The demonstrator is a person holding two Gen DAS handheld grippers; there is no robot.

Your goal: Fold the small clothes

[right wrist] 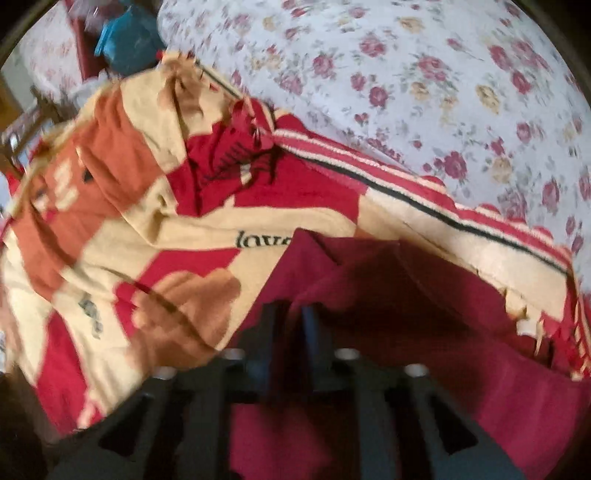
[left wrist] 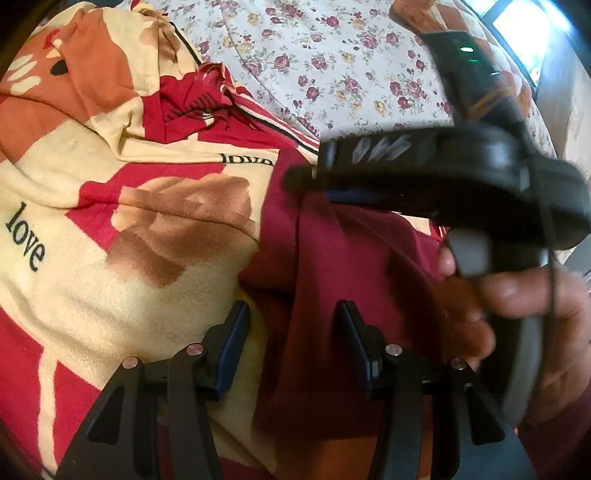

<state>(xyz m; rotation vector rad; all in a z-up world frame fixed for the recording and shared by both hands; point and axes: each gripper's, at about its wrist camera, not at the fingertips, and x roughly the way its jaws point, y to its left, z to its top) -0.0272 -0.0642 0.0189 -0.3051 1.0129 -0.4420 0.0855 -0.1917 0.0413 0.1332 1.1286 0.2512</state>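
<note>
Left wrist, right gripper [left wrist: 306,177] crossing maroon garment [left wrist: 332,277], patterned blanket [left wrist: 92,184] beside

This is a bedroom in a home. A rose-print bedsheet [left wrist: 332,62] covers a bed, and a cream-and-red blanket [left wrist: 92,192] printed with "love" lies rumpled on it. A bright window [left wrist: 532,33] shows at the far right, beyond the bed's edge.
</note>
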